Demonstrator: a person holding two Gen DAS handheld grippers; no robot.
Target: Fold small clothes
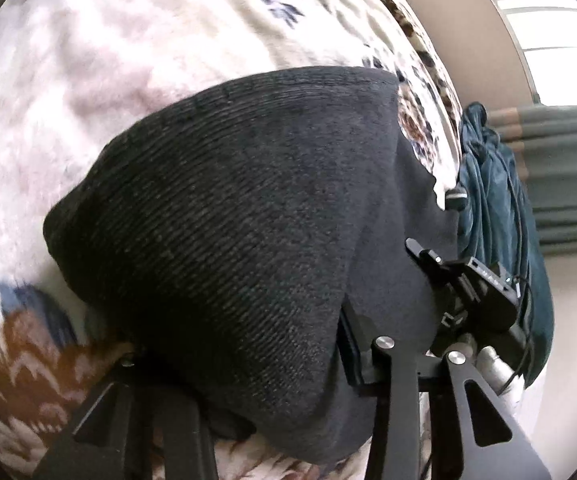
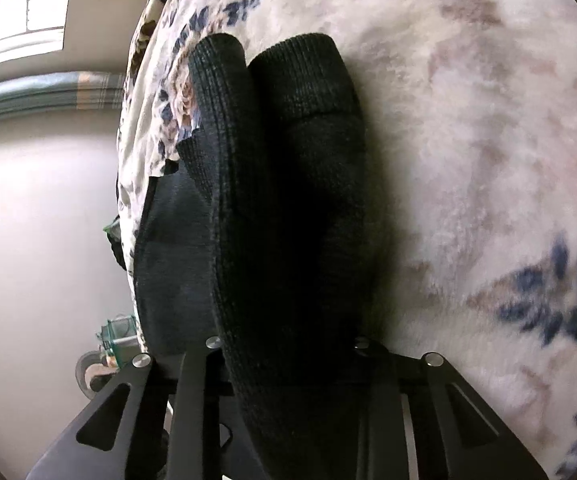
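A black ribbed knit garment [image 1: 228,208] lies bunched on a cream fleece blanket with blue and brown flowers [image 1: 88,80]. In the left wrist view it drapes over my left gripper [image 1: 256,360] and hides both fingertips; the jaws sit close together with the cloth pinched between them. In the right wrist view the same garment [image 2: 288,140] is doubled into two thick lobes that run back between the arms of my right gripper [image 2: 284,320], which is shut on it. Its fingertips are buried in the knit too.
The body of the right hand tool [image 1: 476,300] sits just right of the garment, with teal fabric [image 1: 496,200] behind it. The blanket's edge [image 2: 136,160] drops to a pale floor [image 2: 40,260], where a green object and a wheel [image 2: 108,352] stand.
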